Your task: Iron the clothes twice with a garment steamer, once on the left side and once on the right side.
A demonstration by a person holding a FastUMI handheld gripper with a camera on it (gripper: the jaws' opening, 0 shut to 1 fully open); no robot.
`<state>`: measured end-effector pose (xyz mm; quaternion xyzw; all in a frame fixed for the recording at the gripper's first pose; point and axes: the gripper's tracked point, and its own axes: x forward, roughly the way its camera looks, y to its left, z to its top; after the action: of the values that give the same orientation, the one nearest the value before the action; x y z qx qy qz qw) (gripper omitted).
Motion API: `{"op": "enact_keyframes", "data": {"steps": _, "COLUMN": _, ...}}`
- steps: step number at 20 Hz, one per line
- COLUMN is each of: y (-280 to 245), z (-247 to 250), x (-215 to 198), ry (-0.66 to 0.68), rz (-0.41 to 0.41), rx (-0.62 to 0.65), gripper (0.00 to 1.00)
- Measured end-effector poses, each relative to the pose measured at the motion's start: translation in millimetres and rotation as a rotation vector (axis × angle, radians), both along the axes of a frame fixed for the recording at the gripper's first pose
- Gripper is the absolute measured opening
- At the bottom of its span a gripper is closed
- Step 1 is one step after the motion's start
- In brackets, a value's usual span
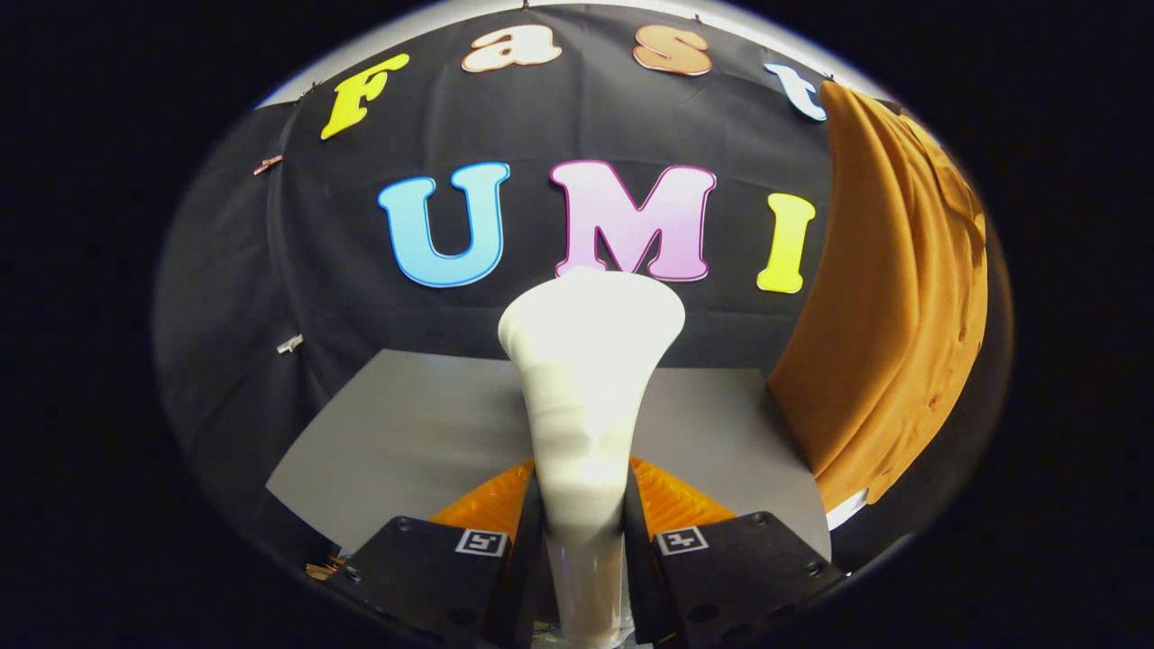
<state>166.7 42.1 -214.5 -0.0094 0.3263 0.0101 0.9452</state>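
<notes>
Gripper (584,505) clamped on steamer (586,379) handle; swing head right to the orange garment (888,297), keep it flat.

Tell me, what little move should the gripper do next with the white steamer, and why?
Probably swing the steamer toward the orange garment. The hand-held gripper is shut on the steamer's neck, both fingers pressing its sides, so the grip looks ready. The head points at the black wall ahead, while the garment hangs off to the right, apart from it. Steam can only reach the cloth once the head faces it.
</notes>
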Motion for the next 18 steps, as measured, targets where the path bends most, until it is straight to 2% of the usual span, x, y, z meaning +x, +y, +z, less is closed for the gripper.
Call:
{"op": "enact_keyframes", "data": {"steps": 7, "y": 4, "z": 44, "x": -49, "ry": -0.087, "rz": -0.065, "rx": 0.022, "gripper": 0.45}}
{"op": "enact_keyframes", "data": {"steps": 13, "y": 14, "z": 67, "x": -105, "ry": -0.138, "rz": -0.104, "rx": -0.016, "gripper": 0.45}}
{"op": "enact_keyframes", "data": {"steps": 18, "y": -8, "z": 90, "x": -143, "ry": -0.191, "rz": -0.184, "rx": -0.05, "gripper": 0.45}}
